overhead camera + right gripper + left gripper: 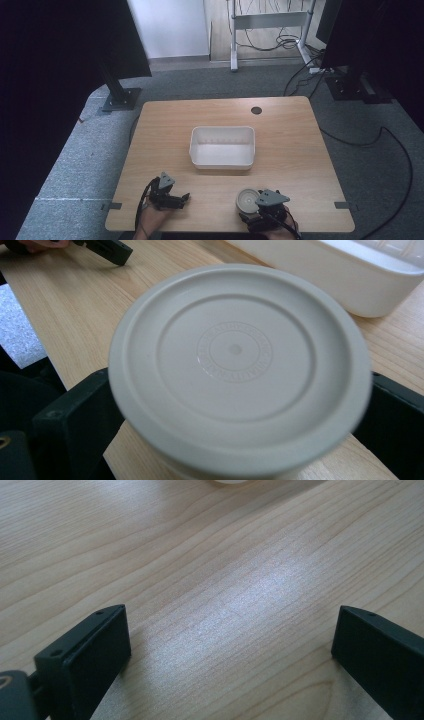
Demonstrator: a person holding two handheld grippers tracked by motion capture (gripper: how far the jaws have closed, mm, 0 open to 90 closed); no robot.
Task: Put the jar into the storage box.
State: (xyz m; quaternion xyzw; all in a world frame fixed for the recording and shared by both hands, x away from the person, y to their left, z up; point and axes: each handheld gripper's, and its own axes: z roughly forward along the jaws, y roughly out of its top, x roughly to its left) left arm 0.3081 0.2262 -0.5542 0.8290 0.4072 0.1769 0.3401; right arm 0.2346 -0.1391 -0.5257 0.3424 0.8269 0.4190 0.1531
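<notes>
R tool (235, 405) gripping round tub (240, 365)

- A round pale lid (240, 370) sits on a container between the right gripper's (235, 415) two black jaws, which press against its sides.
- Concentric rings and faint embossed lettering mark the lid's centre.
- A white tub (345, 275) stands beyond it on the wooden table (70, 305).
- The other gripper (107, 250) rests on the table at upper left.
</notes>
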